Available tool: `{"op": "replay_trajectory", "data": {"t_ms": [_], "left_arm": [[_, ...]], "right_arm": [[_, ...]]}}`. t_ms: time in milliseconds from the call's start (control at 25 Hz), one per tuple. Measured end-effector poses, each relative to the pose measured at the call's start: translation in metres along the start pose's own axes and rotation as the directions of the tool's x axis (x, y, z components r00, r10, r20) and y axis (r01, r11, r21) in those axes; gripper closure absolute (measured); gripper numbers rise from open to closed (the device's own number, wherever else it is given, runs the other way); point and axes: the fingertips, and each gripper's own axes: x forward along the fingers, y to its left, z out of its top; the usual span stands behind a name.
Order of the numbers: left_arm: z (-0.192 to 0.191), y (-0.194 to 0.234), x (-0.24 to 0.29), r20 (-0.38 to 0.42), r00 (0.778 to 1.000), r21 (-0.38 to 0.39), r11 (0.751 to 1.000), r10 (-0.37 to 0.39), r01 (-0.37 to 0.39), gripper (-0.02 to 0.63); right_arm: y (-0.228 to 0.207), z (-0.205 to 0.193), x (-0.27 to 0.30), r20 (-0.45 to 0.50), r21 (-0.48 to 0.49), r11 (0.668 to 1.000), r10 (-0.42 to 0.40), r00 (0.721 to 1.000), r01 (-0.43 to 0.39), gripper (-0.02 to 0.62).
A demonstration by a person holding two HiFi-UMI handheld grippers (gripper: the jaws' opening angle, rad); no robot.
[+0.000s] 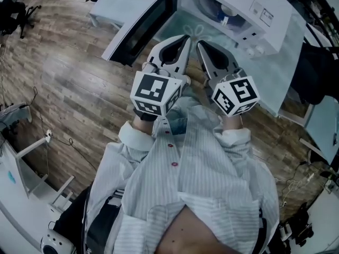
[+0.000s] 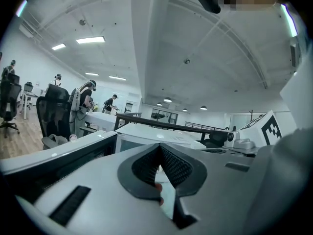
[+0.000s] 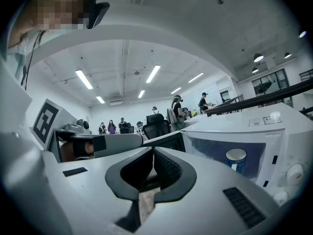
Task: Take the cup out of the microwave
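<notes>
Your left gripper (image 1: pixel 186 37) and right gripper (image 1: pixel 200 42) sit side by side in front of your chest, both pointing at the microwave (image 1: pixel 265 20). In the left gripper view, the left gripper's (image 2: pixel 159 151) jaws are pressed together with nothing between them. In the right gripper view, the right gripper's (image 3: pixel 153 153) jaws are likewise together and empty.

The microwave takes up the far side of the table (image 1: pixel 280 75), leaving a bare strip along the near edge. Its door (image 1: pixel 143 23) stands wide open, swung out to your left past the table's left edge. The cup (image 1: pixel 226 16), white with blue, stands upright inside the cavity. It is well apart from both grippers, and neither one touches it. In the right gripper view the cup (image 3: pixel 236 159) shows to the right of the jaws.
</notes>
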Motion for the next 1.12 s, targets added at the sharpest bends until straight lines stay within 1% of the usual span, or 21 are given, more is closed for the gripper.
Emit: {"op": "replay_trajectory", "data": {"t_ms": [200,640,880,1120], "left_arm": [[0.011,0.007,0.034,0.0,1.0,0.017,1.0,-0.022,0.022,0.598],[0.017,-0.002,0.092,-0.021,0.997,0.032,0.997,-0.069,0.07,0.598],[0.012,-0.01,0.111,-0.032,0.995,0.047,0.994,-0.095,0.097,0.598],[0.008,-0.013,0.124,-0.044,0.992,0.049,0.992,-0.116,0.118,0.598]], "right_arm": [[-0.03,0.013,0.011,0.017,0.007,1.0,-0.026,1.0,0.026,0.56],[-0.083,0.036,0.008,0.056,0.03,0.997,-0.073,0.996,0.071,0.56],[-0.094,0.04,0.006,0.066,0.02,0.997,-0.077,0.995,0.076,0.56],[-0.105,0.038,0.005,0.069,0.03,0.994,-0.105,0.992,0.103,0.56]]}}
